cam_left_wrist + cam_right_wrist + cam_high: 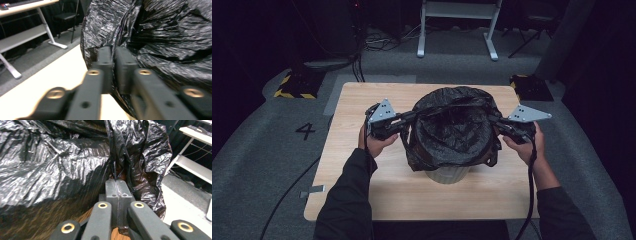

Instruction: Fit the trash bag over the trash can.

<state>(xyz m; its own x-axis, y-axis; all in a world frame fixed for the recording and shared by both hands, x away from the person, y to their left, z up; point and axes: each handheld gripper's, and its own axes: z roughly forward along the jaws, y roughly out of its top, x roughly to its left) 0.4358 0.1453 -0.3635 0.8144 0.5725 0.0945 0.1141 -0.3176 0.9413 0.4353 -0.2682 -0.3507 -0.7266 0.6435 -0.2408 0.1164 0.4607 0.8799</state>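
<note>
On the table: a pale wood table point(362, 190) is carrying a light-coloured bin point(447, 175) right about in the middle, with grey carpet floor point(257, 155) all round it.

Bin bag: a black bin bag point(452, 127) is sitting in the bin, its rim getting stretched wide over the top and hanging down the sides, so most of the bin is covered and just the base is peeking out underneath.

Left gripper: the left gripper point(404, 120) is pinching the bag's edge on the left side of the bin. In the left gripper view the left gripper point(113, 58) is clamping down with a fold of the crinkly black plastic point(162, 37) caught between the pads, jaws nearly together.

Right gripper: the right gripper point(497, 122) is gripping the opposite edge of the bag. In the right gripper view the right gripper point(117, 186) is squeezing fully together, with a thin pleat of the plastic point(50, 165) running up out of the seam between the pads.

Hands: the left hand point(374, 142) and the right hand point(524, 147) are holding the grippers level on either side of the bin, dark sleeves coming in from the bottom.

Background: a white desk frame point(457, 25) is standing on the floor beyond the table.
</note>
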